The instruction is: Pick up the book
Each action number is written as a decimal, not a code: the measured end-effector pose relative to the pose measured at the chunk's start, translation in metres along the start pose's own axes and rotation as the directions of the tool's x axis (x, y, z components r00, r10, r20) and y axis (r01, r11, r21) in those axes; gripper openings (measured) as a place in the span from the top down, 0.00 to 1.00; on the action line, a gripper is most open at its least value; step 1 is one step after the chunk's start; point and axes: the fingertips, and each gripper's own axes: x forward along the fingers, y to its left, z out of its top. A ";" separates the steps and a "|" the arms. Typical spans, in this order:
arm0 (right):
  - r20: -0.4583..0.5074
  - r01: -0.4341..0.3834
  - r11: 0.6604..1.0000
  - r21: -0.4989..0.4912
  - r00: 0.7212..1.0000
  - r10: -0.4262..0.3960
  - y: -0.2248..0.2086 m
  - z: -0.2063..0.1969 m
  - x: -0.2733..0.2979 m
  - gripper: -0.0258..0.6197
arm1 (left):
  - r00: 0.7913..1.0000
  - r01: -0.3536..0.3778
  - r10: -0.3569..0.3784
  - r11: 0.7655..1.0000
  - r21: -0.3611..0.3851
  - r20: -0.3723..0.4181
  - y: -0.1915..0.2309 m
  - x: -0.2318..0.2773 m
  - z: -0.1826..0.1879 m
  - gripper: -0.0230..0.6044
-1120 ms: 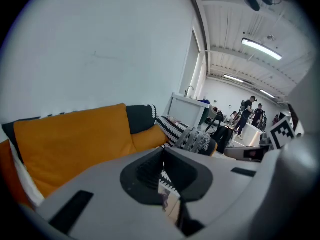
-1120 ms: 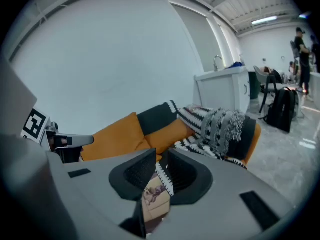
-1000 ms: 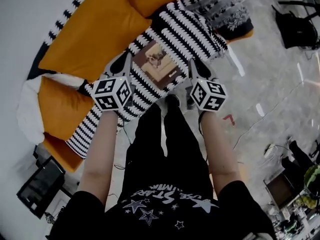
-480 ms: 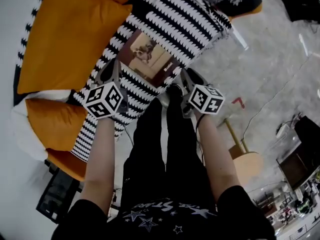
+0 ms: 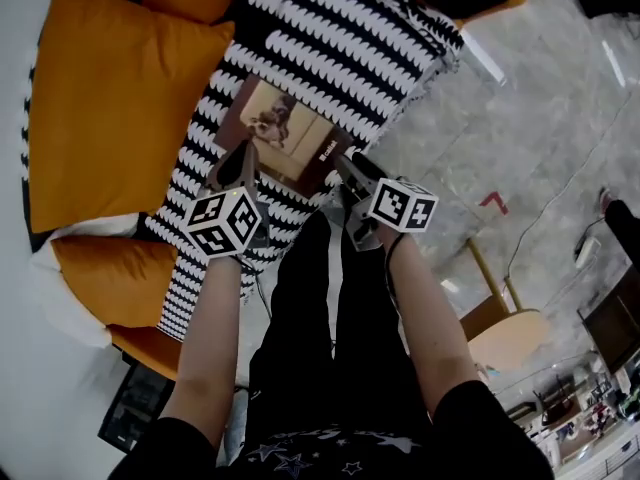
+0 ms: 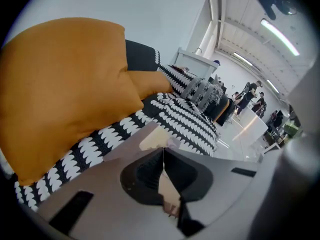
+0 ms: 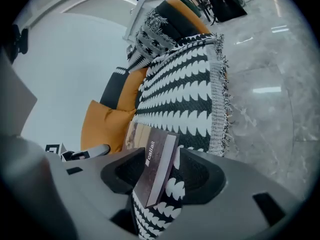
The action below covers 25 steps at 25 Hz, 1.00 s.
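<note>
Book (image 5: 285, 133) corner now between opening right tongs (image 5: 350, 168), earlier beyond them.

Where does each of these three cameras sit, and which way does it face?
Head view: on the person's head, steeply down at the book on the blanket; forearms, legs, left gripper, right gripper show.
Left gripper view: on that gripper, facing along its shut jaws toward the orange cushion.
Right gripper view: on that gripper, facing the book's corner between its opening jaws.
All three share book and blanket.
</note>
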 end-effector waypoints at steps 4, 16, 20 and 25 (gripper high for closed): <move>-0.031 -0.046 0.999 0.023 0.998 0.046 -0.003 -0.008 0.012 0.64 | 1.000 -0.011 0.011 1.000 0.012 -0.018 -0.005 0.007 -0.004 0.95; 0.006 -0.260 0.959 0.112 0.965 0.261 0.033 -0.006 0.019 0.64 | 0.999 -0.011 0.011 1.000 0.015 -0.038 -0.019 0.000 -0.010 0.95; 0.058 -0.363 0.928 0.087 0.932 0.359 0.072 0.013 0.015 0.64 | 0.999 0.009 -0.009 1.000 0.020 0.035 -0.028 -0.024 0.010 0.95; 0.007 -0.388 0.922 0.014 0.922 0.388 0.125 0.017 0.026 0.63 | 0.994 -0.020 0.022 1.000 -0.017 0.104 -0.012 -0.068 0.036 0.95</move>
